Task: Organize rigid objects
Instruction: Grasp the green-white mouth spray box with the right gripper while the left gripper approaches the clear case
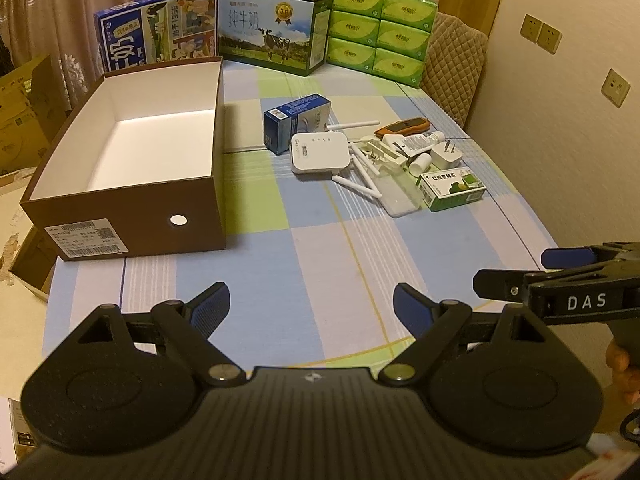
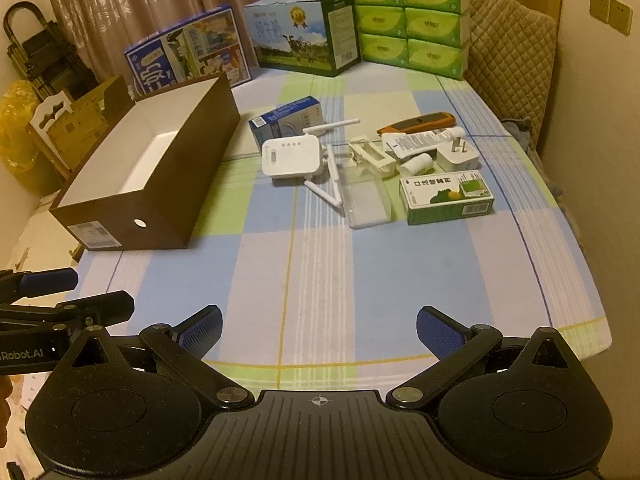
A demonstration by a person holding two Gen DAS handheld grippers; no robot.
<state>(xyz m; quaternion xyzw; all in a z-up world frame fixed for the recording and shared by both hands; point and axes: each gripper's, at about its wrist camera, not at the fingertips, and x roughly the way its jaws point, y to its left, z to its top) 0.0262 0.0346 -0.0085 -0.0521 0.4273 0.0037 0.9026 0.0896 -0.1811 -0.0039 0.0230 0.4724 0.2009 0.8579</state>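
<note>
An open brown box (image 1: pixel 132 216) (image 2: pixel 168 200) with a white inside stands empty on the table's left. A pile of small objects lies mid-table: a white router (image 1: pixel 318 152) (image 2: pixel 291 157) with antennas, a blue carton (image 1: pixel 296 120) (image 2: pixel 286 118), a green carton (image 1: pixel 452 190) (image 2: pixel 446 198), a clear case (image 2: pixel 366 200), a white plug (image 2: pixel 458 156), a tube (image 2: pixel 424 138) and an orange tool (image 1: pixel 402 125) (image 2: pixel 416 122). My left gripper (image 1: pixel 311 306) and right gripper (image 2: pixel 319 330) are open and empty above the near table edge, far from the pile.
Two milk cartons (image 1: pixel 276 32) (image 1: pixel 156 30) and a green tissue pack (image 1: pixel 380 28) stand along the far table edge. A padded chair (image 1: pixel 454 68) is at the back right, by the wall. Cardboard boxes (image 1: pixel 24 112) lie on the floor at left.
</note>
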